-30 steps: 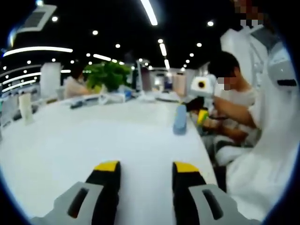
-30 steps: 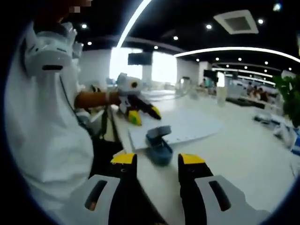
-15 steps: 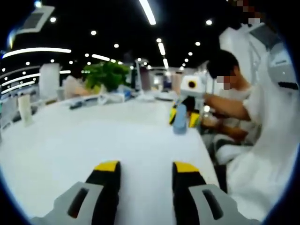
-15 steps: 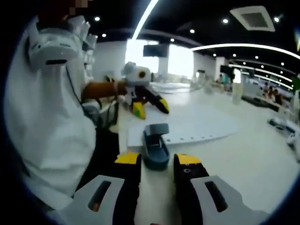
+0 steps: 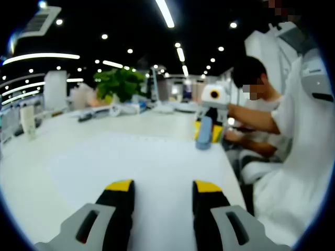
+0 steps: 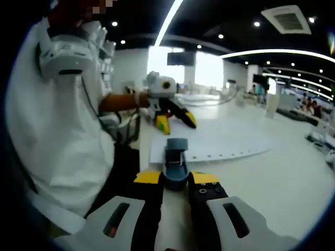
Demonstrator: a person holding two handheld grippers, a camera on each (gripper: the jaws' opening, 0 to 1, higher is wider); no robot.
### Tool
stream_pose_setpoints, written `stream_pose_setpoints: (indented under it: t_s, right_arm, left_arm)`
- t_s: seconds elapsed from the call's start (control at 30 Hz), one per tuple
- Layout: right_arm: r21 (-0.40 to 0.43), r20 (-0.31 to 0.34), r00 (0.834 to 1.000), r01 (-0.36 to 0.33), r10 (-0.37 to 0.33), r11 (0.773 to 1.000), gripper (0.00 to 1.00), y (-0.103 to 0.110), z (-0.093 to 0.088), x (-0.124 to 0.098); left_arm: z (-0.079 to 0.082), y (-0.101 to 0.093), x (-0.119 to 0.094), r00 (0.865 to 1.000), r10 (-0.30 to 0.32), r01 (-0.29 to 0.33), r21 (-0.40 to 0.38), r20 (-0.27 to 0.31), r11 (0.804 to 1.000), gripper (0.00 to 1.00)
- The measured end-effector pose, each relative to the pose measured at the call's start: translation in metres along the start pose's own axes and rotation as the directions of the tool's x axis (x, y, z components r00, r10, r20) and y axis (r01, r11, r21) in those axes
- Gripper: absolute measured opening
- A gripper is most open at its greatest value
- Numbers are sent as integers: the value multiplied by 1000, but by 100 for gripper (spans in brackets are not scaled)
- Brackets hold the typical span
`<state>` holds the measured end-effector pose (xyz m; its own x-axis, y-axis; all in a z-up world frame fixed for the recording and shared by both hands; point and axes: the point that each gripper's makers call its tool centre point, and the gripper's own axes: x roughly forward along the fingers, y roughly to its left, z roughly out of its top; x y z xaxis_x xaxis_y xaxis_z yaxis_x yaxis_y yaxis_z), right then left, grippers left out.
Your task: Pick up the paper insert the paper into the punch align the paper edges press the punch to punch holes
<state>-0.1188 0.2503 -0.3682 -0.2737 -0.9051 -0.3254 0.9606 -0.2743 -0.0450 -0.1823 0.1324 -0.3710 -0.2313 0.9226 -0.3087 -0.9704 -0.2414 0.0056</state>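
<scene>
The punch (image 6: 175,163) is the landmark: a small blue-grey block on the white tabletop (image 6: 272,178), at the near edge of the paper (image 6: 220,141), which lies flat behind it with a row of small holes along the edge next to the punch.

In the right gripper view, the right tongs (image 6: 176,179) have their yellow-tipped jaws on either side of the punch's near end, close against it; whether they actually press on it cannot be told. Beyond the punch, the left tongs (image 6: 175,119) hang over the far part of the paper, jaws apart and empty, held by a hand (image 6: 137,99) reaching in from a person in white.

In the left gripper view, the left tongs (image 5: 163,187) stand with jaws apart over the paper (image 5: 141,162), holding nothing. The punch (image 5: 203,132) stands at the far right of the sheet with the right tongs (image 5: 209,130) around it. A plant (image 5: 121,83) sits well behind the punch, on the far side of the tabletop.
</scene>
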Motion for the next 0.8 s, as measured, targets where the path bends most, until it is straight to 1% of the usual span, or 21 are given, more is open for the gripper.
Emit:
stream_pose_setpoints:
  t_s: [0.23,0.6,0.8]
  right_arm:
    - [-11,6,999,-41,41,999,22,8,2,-1]
    - [-21,-12,996,-90,89,996,22,19,1,1]
    - [-26,-12,996,-87,86,996,22,17,1,1]
  left_arm:
    - [0,-1,0,1000,2,-2,0,1,1000,45]
    - [0,-1,0,1000,3,-3,-1,1,1000,45]
    - [0,-1,0,1000,5,-5,-2,1,1000,45]
